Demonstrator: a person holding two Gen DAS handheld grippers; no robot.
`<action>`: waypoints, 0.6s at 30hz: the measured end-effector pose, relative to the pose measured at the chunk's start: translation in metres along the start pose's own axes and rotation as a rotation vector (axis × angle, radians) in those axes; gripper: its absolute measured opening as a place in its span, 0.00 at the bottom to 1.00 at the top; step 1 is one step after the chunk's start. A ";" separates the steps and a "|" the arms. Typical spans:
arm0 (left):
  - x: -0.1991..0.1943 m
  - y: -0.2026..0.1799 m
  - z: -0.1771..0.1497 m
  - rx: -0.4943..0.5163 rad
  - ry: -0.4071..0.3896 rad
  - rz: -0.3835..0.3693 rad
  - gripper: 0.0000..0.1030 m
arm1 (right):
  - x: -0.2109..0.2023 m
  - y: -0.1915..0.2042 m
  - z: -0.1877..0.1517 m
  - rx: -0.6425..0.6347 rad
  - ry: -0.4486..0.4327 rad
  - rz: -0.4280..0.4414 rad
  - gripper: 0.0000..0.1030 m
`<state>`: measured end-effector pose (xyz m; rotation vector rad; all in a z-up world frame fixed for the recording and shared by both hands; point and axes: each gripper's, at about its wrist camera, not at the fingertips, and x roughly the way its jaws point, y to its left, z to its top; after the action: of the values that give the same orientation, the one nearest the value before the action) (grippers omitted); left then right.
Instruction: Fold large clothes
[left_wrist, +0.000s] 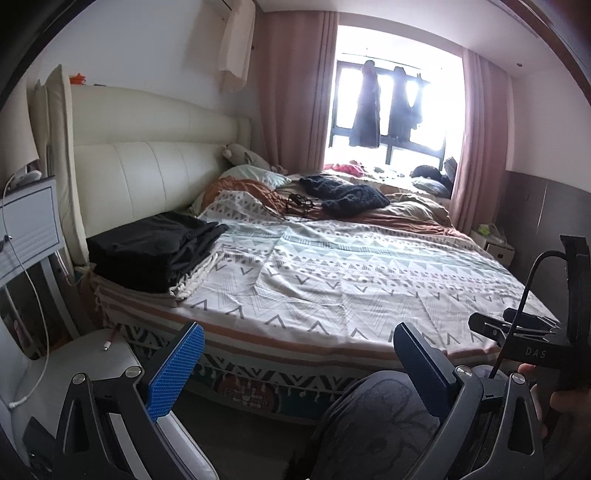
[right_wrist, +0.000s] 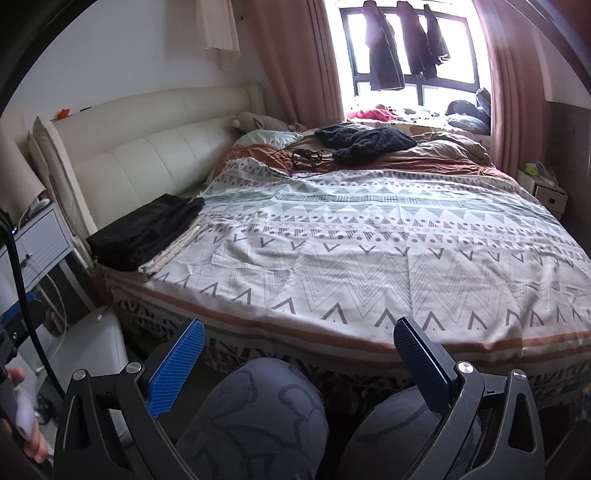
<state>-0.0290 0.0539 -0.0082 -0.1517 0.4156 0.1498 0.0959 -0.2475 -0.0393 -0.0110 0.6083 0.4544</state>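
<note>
At the foot-side edge of the bed (right_wrist: 369, 347), both grippers hang above the person's knees, empty. Left gripper (left_wrist: 299, 354): fingers spread wide. Right gripper (right_wrist: 299, 350): fingers likewise spread. Black knitted garment (right_wrist: 365, 142) lies crumpled at the far end, well apart from both. Judged soft, bulky, moderately heavy, prone to stretch; best taken at shoulders or hem corners. Folded black clothes (right_wrist: 147, 227) lie by the headboard.
</note>
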 end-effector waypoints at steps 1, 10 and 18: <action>-0.001 0.000 0.000 0.002 -0.001 -0.001 0.99 | -0.002 0.001 0.000 -0.002 -0.001 -0.001 0.99; -0.002 0.000 -0.002 -0.001 0.002 -0.002 1.00 | -0.006 0.003 -0.003 -0.003 0.003 -0.028 0.99; 0.007 -0.001 0.000 0.006 0.015 -0.001 0.99 | -0.004 -0.005 -0.003 0.016 0.009 -0.066 0.99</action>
<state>-0.0227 0.0542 -0.0105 -0.1469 0.4308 0.1468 0.0937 -0.2545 -0.0400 -0.0176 0.6187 0.3854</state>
